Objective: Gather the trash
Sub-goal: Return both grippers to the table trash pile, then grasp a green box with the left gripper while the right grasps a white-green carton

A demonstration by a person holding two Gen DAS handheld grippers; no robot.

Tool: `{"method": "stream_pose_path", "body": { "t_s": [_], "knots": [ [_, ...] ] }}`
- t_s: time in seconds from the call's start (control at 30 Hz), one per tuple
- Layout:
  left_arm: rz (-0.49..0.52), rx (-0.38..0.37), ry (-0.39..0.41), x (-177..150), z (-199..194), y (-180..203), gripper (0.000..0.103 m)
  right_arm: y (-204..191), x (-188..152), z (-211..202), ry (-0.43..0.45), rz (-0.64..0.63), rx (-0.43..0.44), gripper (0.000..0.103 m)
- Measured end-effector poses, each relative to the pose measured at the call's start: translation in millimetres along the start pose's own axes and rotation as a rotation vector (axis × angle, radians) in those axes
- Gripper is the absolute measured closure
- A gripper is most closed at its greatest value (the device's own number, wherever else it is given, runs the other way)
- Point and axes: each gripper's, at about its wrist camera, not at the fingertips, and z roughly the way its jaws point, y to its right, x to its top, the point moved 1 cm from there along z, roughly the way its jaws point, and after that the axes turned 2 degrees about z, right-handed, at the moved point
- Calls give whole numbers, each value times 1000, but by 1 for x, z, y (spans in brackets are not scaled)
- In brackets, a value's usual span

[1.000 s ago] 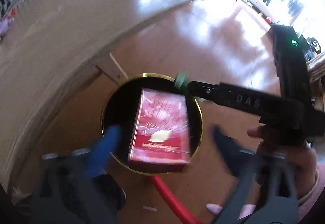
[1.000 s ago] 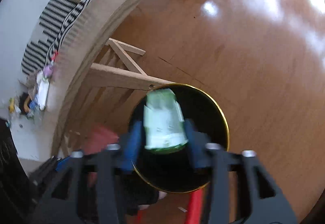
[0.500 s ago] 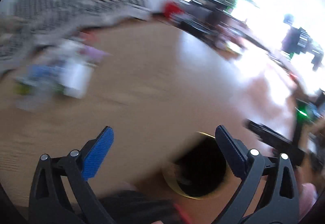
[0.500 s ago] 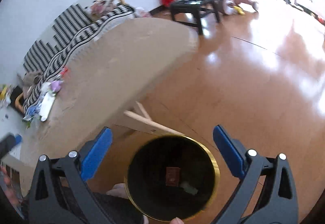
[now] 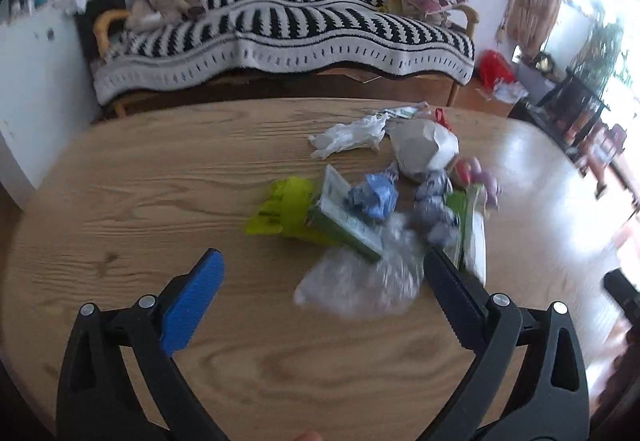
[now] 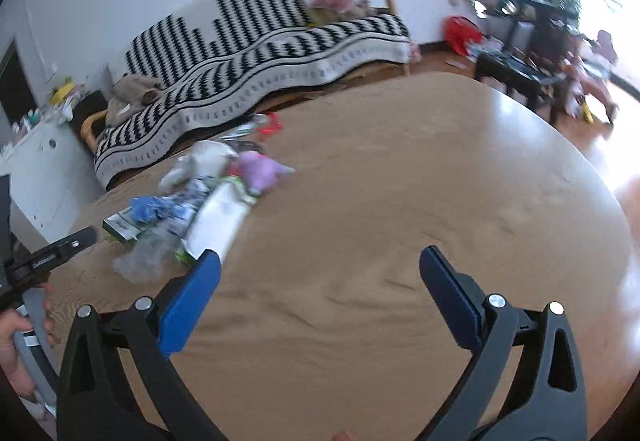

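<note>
A heap of trash lies on the round wooden table (image 5: 120, 201): a clear plastic bag (image 5: 356, 277), a green carton (image 5: 344, 221), a yellow-green wrapper (image 5: 284, 213), a blue crumpled wrapper (image 5: 374, 195), white tissue (image 5: 348, 137) and a grey-white paper ball (image 5: 424, 149). My left gripper (image 5: 320, 281) is open above the table, just short of the plastic bag, nothing between its fingers. My right gripper (image 6: 320, 277) is open and empty over bare table; the trash heap (image 6: 200, 201) lies to its left, with a white flat packet (image 6: 216, 225) near its left finger.
A sofa with a black-and-white striped throw (image 5: 280, 25) stands behind the table. A white cabinet (image 5: 24, 73) is at the left. A black stool (image 6: 516, 77) and a red bag (image 6: 460, 33) sit on the floor at the right. The left hand (image 6: 20, 341) holds its gripper's handle.
Both grippers rose from over the black, gold-rimmed bin, where the red packet and the green-white packet dropped in, and swung up over the tabletop facing the trash heap. Both are empty.
</note>
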Motion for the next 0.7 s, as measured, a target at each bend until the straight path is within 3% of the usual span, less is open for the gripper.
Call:
{"method": "stream_pose_path", "body": {
  "t_s": [0.3,0.4,0.47,0.5,0.53,0.57,0.6,0.7],
  "knots": [
    [-29,-58,-42,-2,72,-3,38,-86,0,99,-129,-113,1,9],
    [-21,-68,-19,1,78,-4,46,-93,-2,116,-155,-103,29,25],
    [-2,-77,-9,4,80,-2,61,-95,-1,120,-171,-72,85,45],
    [4,-82,-6,4,81,-1,74,-98,-1,121,-173,-76,104,51],
    [13,-82,-4,4,81,0,78,-101,-2,122,-180,-79,124,59],
    [17,-93,-5,4,82,1,82,-100,-4,123,-188,-74,135,62],
    [20,-98,-7,3,83,2,93,-100,-5,123,-187,-71,142,62],
    [39,-99,2,1,79,5,94,-91,-7,121,-191,-36,170,64]
  ]
}}
